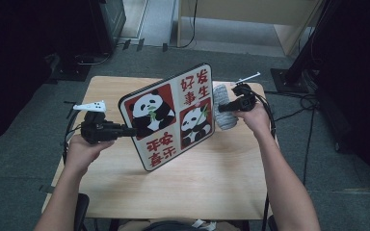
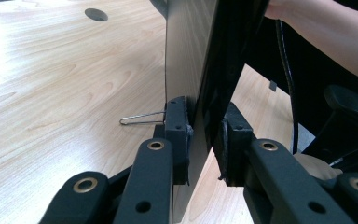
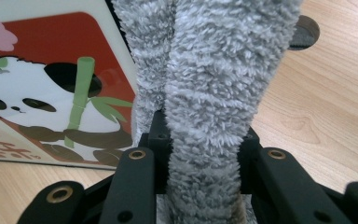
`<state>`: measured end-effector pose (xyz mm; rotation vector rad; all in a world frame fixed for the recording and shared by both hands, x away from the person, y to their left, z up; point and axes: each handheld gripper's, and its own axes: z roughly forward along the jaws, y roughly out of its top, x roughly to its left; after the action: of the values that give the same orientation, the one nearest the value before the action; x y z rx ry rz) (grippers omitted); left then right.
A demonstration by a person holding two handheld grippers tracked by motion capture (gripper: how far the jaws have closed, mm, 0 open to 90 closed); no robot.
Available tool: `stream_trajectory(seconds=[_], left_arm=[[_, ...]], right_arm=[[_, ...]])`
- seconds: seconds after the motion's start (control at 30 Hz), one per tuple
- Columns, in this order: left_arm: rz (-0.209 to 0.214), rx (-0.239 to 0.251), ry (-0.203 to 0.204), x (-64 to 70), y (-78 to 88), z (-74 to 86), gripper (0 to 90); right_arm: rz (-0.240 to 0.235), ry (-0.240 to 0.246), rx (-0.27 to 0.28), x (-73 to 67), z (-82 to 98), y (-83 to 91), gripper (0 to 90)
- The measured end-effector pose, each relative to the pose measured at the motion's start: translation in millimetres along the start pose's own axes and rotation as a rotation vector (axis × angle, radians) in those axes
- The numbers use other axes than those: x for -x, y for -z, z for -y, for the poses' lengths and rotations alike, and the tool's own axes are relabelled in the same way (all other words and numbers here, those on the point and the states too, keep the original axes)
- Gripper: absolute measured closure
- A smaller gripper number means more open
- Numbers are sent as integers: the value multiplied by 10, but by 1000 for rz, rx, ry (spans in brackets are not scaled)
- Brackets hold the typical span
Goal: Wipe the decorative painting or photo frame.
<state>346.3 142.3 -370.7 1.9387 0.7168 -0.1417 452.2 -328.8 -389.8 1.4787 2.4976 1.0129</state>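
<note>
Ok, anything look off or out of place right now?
Nothing damaged or spilled. The panda board is tilted off the table, clamped at its edge by the left gripper. The right gripper pinches a folded grey cloth beside it.

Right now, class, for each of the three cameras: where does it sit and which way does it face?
High view: above the table, facing forward and down; forearms, both hands.
Left gripper view: on the left gripper, looking along the panda board edge; a forearm beyond.
Right gripper view: on the right gripper, facing the grey cloth.
Shared: the board.
</note>
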Motion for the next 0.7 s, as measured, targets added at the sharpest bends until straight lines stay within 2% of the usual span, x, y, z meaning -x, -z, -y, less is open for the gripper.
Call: stream_trajectory(seconds=[0.13,0.3,0.37,0.57,0.7], left_arm=[[0,0,2,0,0,2,773],[-1,1,0,1,-1,1,773],[-1,2,1,1,-2,1,773],[-1,2,1,1,-3,1,772],[-2,2,0,3,-5,1,773]], right_arm=[[1,6,15,9,52,-22,691],[5,2,10,27,116,-73,690],[2,-11,10,32,151,-92,690],[9,-11,48,46,246,-139,691],[21,-19,39,46,311,-185,692]])
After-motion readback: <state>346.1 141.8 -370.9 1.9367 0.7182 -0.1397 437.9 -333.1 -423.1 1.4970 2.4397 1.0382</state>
